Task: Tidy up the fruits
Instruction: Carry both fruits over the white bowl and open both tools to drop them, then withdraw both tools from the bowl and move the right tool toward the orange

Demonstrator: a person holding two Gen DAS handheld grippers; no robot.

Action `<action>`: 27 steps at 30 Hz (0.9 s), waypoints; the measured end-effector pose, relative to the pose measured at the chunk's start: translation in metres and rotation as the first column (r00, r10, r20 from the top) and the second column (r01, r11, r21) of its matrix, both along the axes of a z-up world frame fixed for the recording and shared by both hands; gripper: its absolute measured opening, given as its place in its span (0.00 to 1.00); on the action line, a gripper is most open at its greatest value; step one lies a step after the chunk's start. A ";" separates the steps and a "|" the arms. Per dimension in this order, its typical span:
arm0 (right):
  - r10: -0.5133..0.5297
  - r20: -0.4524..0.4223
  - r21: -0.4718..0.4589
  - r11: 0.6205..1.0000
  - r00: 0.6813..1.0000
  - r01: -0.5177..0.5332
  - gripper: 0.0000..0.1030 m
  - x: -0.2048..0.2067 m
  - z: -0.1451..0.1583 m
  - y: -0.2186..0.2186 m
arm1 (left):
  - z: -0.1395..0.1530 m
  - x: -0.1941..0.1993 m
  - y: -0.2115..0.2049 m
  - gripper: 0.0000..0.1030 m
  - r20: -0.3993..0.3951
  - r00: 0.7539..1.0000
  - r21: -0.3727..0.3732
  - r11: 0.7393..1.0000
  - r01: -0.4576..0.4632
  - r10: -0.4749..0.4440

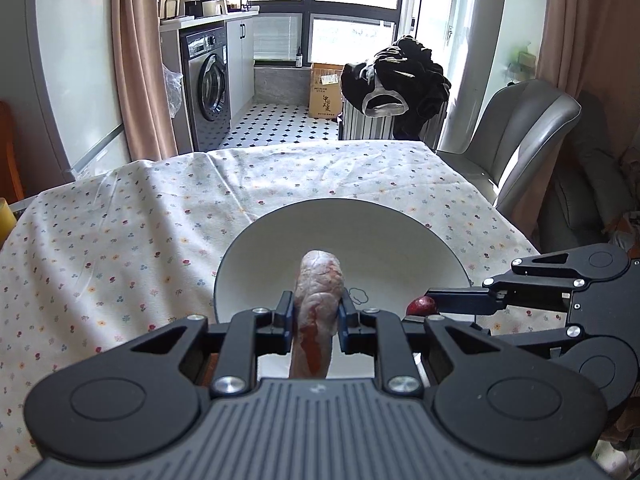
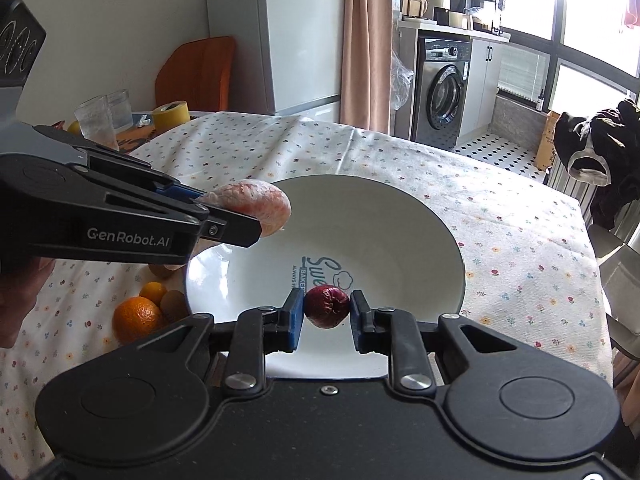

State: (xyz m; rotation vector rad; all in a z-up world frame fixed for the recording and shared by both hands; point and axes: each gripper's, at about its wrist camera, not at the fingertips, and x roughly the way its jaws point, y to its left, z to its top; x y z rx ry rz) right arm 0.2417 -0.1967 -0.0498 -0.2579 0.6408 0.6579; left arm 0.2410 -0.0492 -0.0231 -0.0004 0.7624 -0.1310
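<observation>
My right gripper sits closest to me, level and pointing forward over the near rim of the white bowl. Its blue-padded fingers pinch a small, wrinkled dark red fruit from both sides, holding it above the bowl's near inner slope.

My left gripper comes in from the left at about the same height, its tips reaching over the bowl's left rim. It clamps a pale pink peeled fruit segment that stands up between the pads and juts past them over the bowl; in the right wrist view the same segment pokes out beyond the fingertips. The side of the left gripper reads "GenRobot.AI". At the left edge of the right wrist view I can see part of a hand beneath that gripper.

Printed inside the bowl is blue lettering, partly hidden by the red fruit: I read "Swe" and below it "BAKE", with a small cloud drawing beside.

On the floral tablecloth left of the bowl lie an orange, a smaller orange and a brown kiwi, close together.

Farther left stand two clear cups and a yellow tape roll. Beyond the table is a washing machine; its label is too small to read.
</observation>
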 end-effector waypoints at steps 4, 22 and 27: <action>0.019 -0.016 -0.015 1.000 1.000 -0.020 0.23 0.010 -0.003 0.000 | -0.007 0.012 -0.002 0.19 -0.030 0.999 0.004 1.000 -0.023 0.023; 0.063 0.027 -0.026 0.998 0.998 -0.063 0.75 0.004 0.008 0.002 | 0.000 -0.008 0.009 0.49 -0.001 0.997 0.018 0.997 -0.081 0.081; 0.062 0.039 -0.034 0.998 0.997 -0.061 0.85 -0.008 0.010 0.004 | 0.004 -0.023 0.015 0.63 0.016 0.995 0.018 0.995 -0.098 0.097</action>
